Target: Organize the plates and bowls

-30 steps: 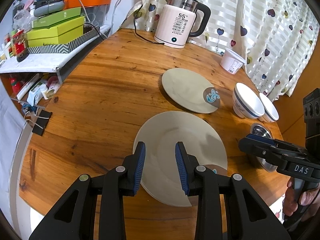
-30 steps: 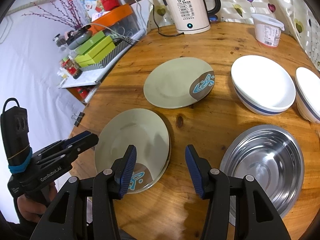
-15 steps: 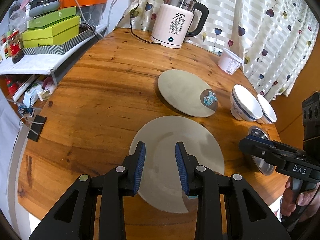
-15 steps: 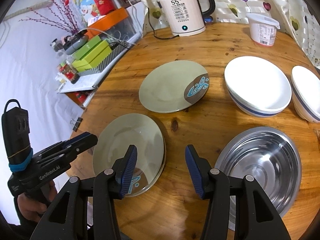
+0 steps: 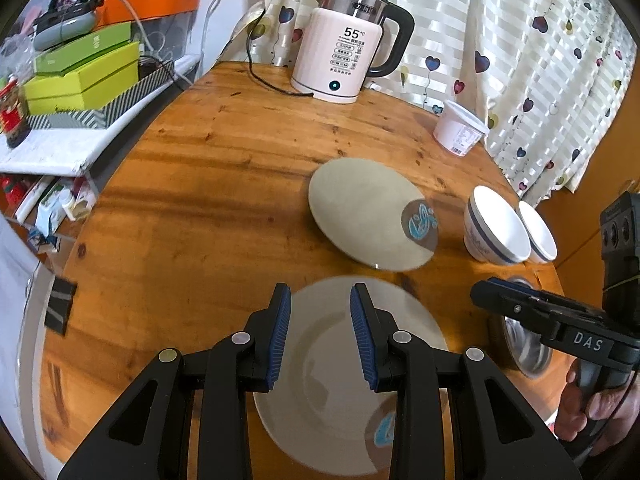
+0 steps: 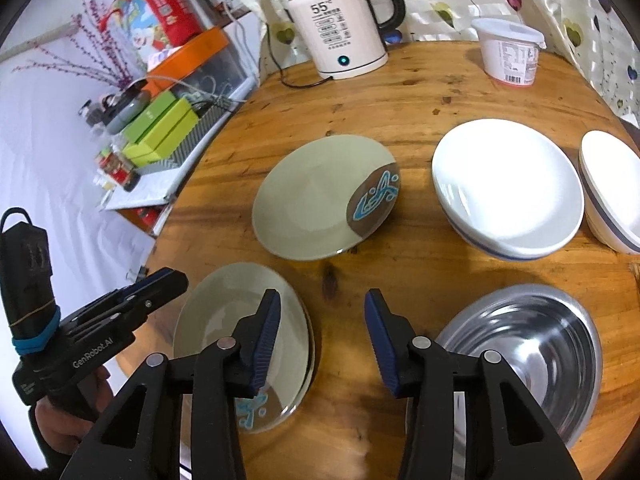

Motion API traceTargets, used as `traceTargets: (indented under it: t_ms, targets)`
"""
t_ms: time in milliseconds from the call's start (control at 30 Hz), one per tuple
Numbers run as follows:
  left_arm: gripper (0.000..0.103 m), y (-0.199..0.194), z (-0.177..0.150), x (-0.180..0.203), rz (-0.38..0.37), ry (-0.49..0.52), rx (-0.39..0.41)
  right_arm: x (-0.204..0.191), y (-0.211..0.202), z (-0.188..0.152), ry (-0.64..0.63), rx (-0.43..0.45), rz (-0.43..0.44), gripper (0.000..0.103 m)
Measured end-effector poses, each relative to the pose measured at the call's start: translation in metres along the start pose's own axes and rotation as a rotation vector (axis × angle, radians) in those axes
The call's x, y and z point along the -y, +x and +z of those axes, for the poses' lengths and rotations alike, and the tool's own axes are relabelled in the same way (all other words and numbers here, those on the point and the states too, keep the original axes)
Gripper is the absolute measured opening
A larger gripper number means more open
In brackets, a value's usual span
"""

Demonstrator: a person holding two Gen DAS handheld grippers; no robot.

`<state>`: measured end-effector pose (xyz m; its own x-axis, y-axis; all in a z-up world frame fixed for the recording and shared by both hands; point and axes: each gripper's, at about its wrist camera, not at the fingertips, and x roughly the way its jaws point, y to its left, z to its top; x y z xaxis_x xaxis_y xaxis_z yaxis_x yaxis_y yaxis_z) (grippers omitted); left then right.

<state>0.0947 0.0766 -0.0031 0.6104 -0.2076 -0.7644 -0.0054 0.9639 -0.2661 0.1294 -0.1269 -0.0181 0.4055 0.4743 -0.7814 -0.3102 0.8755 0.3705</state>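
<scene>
- A round wooden table (image 5: 224,184) is seen from both wrist cameras, with plates and bowls spread out over it
- The left gripper (image 5: 320,328) is held above the near plate (image 5: 320,400), its blue pads apart with nothing pinched between them, so it's open and empty
- That near plate, pale green with a blue-patterned brown patch at its edge, sits close to the table's front edge; in the right view a second rim peeks out under it, so it looks like a stack of two (image 6: 240,344)
- The right gripper (image 6: 320,336) is pointed down at bare wood between the near plates and the steel bowl (image 6: 532,356); its jaws are closing, but nothing is caught between them
- A second green plate (image 6: 316,200) with the same patterned patch is set further back, roughly mid-table, apart from the near one
- Two white bowls with a blue band are parked side by side to the right: a bigger-looking one (image 6: 508,188) and another (image 6: 612,192) cut off by the frame edge
- The steel bowl is placed at the front right, just beside the right gripper
- A white kettle (image 5: 348,52) showing 55 and a white tub (image 5: 460,128) are stood at the far side by the heart-print curtain (image 5: 520,40)
- Green boxes (image 5: 80,76) are piled on a side shelf to the left
</scene>
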Motion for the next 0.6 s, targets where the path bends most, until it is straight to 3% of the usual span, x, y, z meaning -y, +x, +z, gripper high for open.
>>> traceTargets:
  t_ms: [600]
  targets:
    - [0.032, 0.065, 0.055, -0.011, -0.042, 0.034, -0.078, 0.020, 0.037, 0.030, 0.116, -0.020, -0.050, 0.040]
